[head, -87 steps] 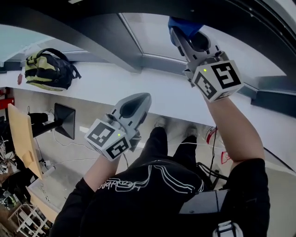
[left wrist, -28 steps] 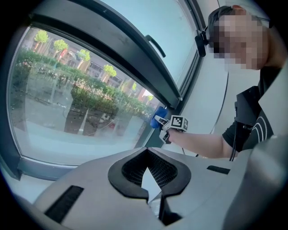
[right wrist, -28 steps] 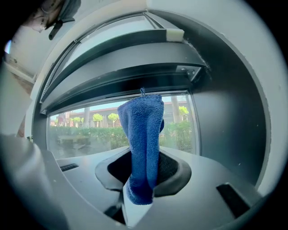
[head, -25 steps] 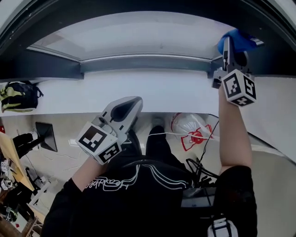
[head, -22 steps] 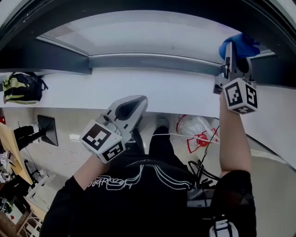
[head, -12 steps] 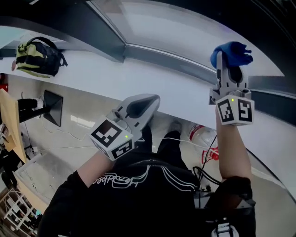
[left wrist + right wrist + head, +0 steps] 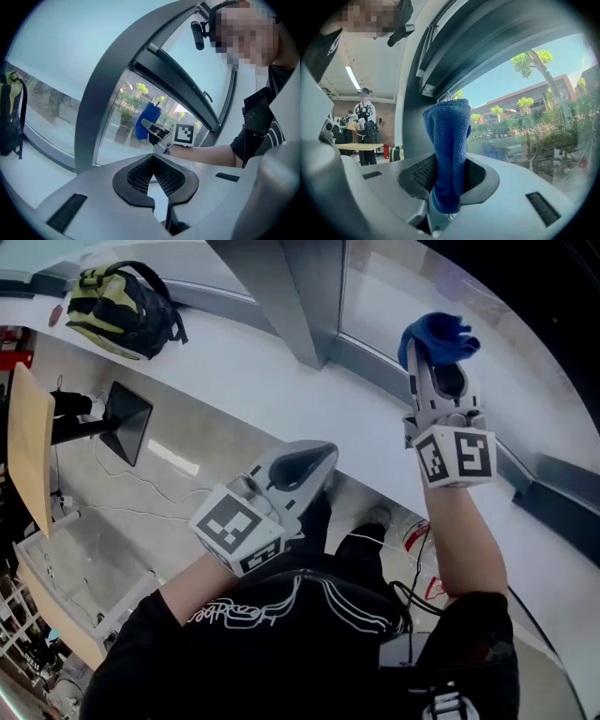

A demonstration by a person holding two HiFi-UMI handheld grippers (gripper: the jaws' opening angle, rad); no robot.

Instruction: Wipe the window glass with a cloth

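We record a backpack (image 7: 122, 306) on the white ledge (image 7: 234, 362), far left. Left gripper (image 7: 323, 457): fingers clenched together, nothing between them. Right gripper (image 7: 429, 360): fingers grasping the blue cloth (image 7: 439, 332), raised before the window glass (image 7: 398, 287), right of the frame post (image 7: 295, 296).

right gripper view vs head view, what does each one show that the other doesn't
Only the right gripper view: trees and a reddish building beyond the glass, and a person standing indoors. Only the head view: the square-marker cube on the right gripper, the forearm behind it, a black top with white line print. Both: the blue microfibre cloth clamped in that gripper's jaws, and the grey window frame.
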